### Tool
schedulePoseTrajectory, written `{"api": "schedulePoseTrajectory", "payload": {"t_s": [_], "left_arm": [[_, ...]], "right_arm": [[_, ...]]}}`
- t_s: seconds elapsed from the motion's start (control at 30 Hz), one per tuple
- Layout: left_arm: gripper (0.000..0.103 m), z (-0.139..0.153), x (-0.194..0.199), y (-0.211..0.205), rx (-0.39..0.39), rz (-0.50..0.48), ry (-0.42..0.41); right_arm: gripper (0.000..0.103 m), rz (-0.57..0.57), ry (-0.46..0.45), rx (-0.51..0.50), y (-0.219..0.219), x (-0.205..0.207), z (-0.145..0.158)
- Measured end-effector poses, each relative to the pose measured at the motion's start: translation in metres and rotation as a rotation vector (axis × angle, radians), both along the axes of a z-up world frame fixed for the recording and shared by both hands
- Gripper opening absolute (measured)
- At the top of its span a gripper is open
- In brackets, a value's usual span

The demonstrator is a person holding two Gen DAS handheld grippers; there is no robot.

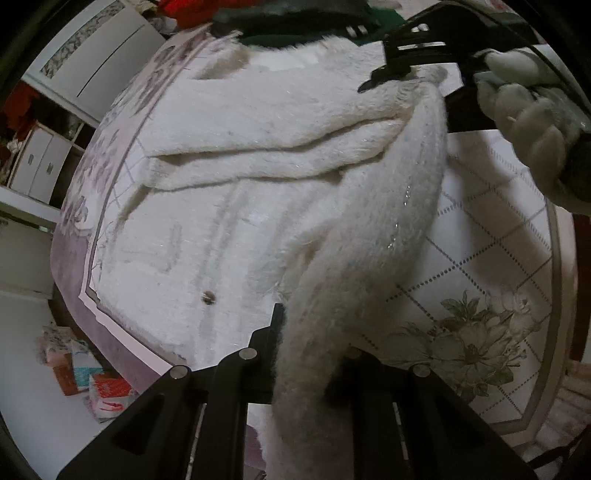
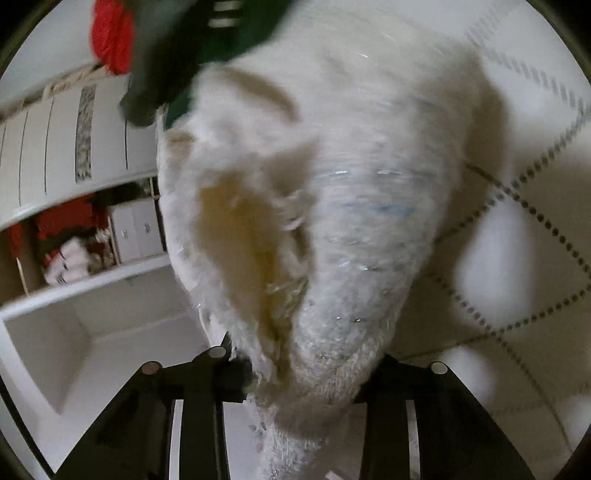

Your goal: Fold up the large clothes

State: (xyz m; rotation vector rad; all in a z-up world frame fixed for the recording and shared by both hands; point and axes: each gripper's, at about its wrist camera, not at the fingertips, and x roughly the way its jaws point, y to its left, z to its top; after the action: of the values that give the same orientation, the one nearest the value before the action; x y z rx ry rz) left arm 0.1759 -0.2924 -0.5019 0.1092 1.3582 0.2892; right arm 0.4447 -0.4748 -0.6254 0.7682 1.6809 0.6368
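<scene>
Meanwhile the white fuzzy sweater (image 1: 258, 177) lay spread on the quilted bedspread (image 1: 491, 258), one sleeve lifted. The left gripper (image 1: 314, 354) was clamped on that sleeve, and the right gripper (image 2: 303, 365) pinched it further along. Dark green clothing (image 1: 295, 26) and a red garment (image 2: 114, 40) crowded the sweater's far edge, with white cabinets (image 1: 92, 55) beyond.
</scene>
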Motion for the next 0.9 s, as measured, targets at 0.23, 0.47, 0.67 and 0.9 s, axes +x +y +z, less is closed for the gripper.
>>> {"api": "schedulePoseTrajectory", "payload": {"t_s": [0.23,0.47,0.67,0.9], "left_arm": [[0.011,0.047,-0.01,0.096,-0.122,0.064,-0.085],[0.011,0.063,-0.002,0.244,-0.164,0.203,-0.141],[0.027,-0.008,0.012,0.356,-0.249,0.309,-0.042],[0.073,-0.036,-0.018,0.428,-0.411,0.49,-0.028]], "right_arm": [[0.033,0.038,-0.107,-0.075,0.061,-0.009,0.105],[0.032,0.114,-0.17,-0.148,0.195,0.0,0.141],[0.033,0.248,-0.17,-0.317,0.325,0.007,0.089],[0.084,0.261,-0.084,-0.278,0.344,-0.004,0.073]]}}
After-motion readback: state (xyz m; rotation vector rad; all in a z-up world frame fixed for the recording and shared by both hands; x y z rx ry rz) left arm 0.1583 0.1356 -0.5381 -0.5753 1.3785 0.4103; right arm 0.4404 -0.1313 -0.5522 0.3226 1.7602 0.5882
